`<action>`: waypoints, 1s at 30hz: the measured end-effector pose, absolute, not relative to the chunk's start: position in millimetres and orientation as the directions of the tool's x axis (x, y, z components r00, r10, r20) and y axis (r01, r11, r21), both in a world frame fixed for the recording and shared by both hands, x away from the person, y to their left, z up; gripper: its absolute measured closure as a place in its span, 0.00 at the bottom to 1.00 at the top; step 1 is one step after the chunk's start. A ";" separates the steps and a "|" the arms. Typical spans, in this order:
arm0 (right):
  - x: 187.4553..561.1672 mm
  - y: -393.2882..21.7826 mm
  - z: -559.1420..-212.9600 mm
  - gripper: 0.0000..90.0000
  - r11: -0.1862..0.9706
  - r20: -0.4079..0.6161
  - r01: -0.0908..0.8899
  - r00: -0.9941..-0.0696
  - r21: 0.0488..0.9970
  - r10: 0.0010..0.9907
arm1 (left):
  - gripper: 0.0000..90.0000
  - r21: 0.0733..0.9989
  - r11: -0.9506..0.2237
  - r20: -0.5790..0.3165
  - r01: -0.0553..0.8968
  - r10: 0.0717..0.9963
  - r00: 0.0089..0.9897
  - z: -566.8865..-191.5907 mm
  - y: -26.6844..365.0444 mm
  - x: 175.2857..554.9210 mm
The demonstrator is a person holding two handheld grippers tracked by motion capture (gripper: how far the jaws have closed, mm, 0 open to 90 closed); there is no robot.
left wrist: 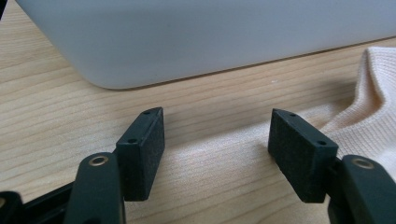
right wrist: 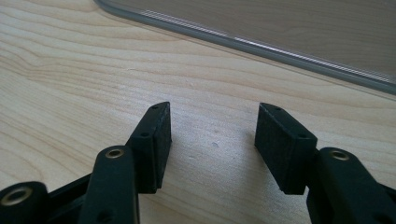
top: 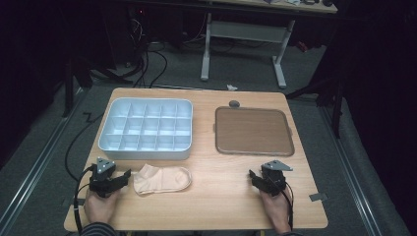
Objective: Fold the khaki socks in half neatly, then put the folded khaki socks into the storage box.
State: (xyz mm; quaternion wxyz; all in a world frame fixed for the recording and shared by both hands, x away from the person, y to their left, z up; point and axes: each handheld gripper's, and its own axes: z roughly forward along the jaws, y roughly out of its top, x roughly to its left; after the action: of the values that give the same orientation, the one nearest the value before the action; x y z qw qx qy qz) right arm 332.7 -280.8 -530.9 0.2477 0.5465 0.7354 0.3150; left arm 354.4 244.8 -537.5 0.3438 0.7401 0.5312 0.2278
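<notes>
I read no text, label, brand, number or sign in any view. Box [top: 146, 129] wall blank white, tray [top: 254, 131] plain brown, sock [top: 162, 179] unmarked, table [top: 221, 196] bare wood grain. Gripper jaws plain black in both gripper views, no markings I can make out. Background gear too dark and small for reading.

Pale wood-grain table [top: 221, 196], matt; smooth whitish plastic box [top: 147, 129]; ribbed knit cloth sock [top: 162, 179]; matt black jaw pads [left wrist: 142, 149]; brown, glossy-rimmed tray [top: 253, 132].
</notes>
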 end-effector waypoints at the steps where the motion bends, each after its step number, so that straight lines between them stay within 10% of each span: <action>1: 332.7 -280.8 -530.9 0.51 0.204 -0.020 0.648 -0.280 0.734 0.960 | 0.41 0.751 -0.199 -0.028 0.630 0.943 0.331 -537.5 244.7 354.4; 30: 333.1 -280.7 -531.0 0.49 0.207 -0.020 0.647 -0.284 0.734 0.959 | 0.39 0.749 -0.193 -0.035 0.634 0.944 0.329 -537.3 245.1 354.3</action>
State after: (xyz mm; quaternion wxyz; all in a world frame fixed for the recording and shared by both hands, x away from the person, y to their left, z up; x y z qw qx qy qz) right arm 333.1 -280.7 -531.0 0.2469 0.5451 0.7365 0.3153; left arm 354.3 245.1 -537.3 0.3442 0.7390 0.5337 0.2246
